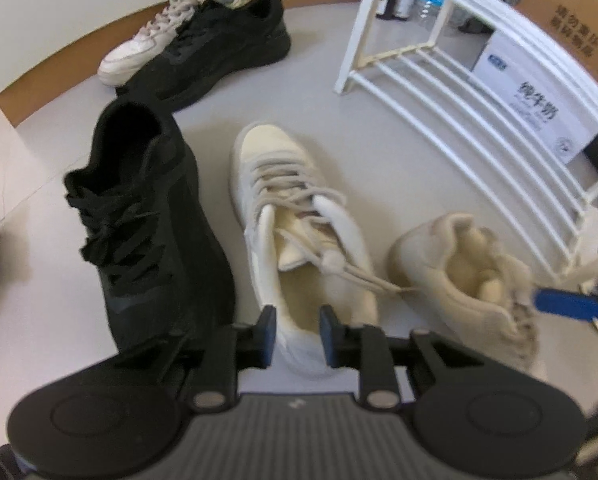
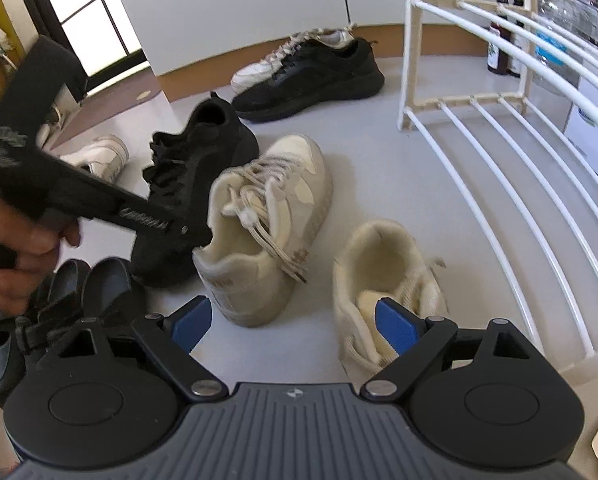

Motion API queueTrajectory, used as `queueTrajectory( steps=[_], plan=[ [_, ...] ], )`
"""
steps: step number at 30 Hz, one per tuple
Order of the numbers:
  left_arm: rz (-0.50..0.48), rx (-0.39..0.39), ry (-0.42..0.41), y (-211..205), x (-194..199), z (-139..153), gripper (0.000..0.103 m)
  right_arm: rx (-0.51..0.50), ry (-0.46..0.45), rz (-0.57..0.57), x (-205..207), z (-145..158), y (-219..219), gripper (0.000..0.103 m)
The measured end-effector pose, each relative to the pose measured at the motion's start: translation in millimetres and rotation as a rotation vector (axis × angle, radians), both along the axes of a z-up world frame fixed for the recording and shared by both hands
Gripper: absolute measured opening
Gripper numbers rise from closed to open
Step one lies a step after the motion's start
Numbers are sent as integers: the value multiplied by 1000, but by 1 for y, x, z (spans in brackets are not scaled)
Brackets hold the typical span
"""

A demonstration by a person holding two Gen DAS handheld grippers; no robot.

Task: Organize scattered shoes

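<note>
We hover our left gripper (image 1: 297,336), jaws nearly closed and empty, above a cream sneaker (image 1: 299,232) on the floor beside the white rack (image 1: 459,92). Our right gripper (image 2: 295,322) is spread wide over its mate (image 2: 383,280). The heel collar looks the best grip; the laces trail loose and the fabric looks worn.

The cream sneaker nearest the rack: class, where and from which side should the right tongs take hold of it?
Grip the heel collar of the cream sneaker, coming from above. It stands upright on its sole with the opening facing up, so one finger can go inside and one outside the back wall. The right tongs are already open just above it.
</note>
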State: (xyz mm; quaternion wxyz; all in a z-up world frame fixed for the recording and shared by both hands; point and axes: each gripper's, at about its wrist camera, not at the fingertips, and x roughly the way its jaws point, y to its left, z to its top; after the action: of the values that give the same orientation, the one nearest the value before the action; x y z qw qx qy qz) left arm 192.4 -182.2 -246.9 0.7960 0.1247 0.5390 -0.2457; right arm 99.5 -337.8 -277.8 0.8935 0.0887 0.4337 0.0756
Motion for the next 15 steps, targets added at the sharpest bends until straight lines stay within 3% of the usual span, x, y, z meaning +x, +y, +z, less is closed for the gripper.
queueTrajectory(
  steps=[2, 4, 7, 11, 15],
  plan=[
    [-8, -11, -23, 7, -9, 15, 41, 0, -5, 0, 3, 2, 2, 92],
    [-17, -22, -44, 14, -17, 25, 69, -1, -6, 1, 7, 2, 6, 92],
    [-32, -60, -80, 28, -30, 31, 77, -3, 2, -1, 14, 2, 12, 93],
    [43, -100, -68, 54, -53, 26, 78, -15, 22, -8, 23, -2, 20, 100],
    [96, -124, -77, 79, -67, 16, 83, -23, 36, -3, 27, -6, 27, 100]
  ],
)
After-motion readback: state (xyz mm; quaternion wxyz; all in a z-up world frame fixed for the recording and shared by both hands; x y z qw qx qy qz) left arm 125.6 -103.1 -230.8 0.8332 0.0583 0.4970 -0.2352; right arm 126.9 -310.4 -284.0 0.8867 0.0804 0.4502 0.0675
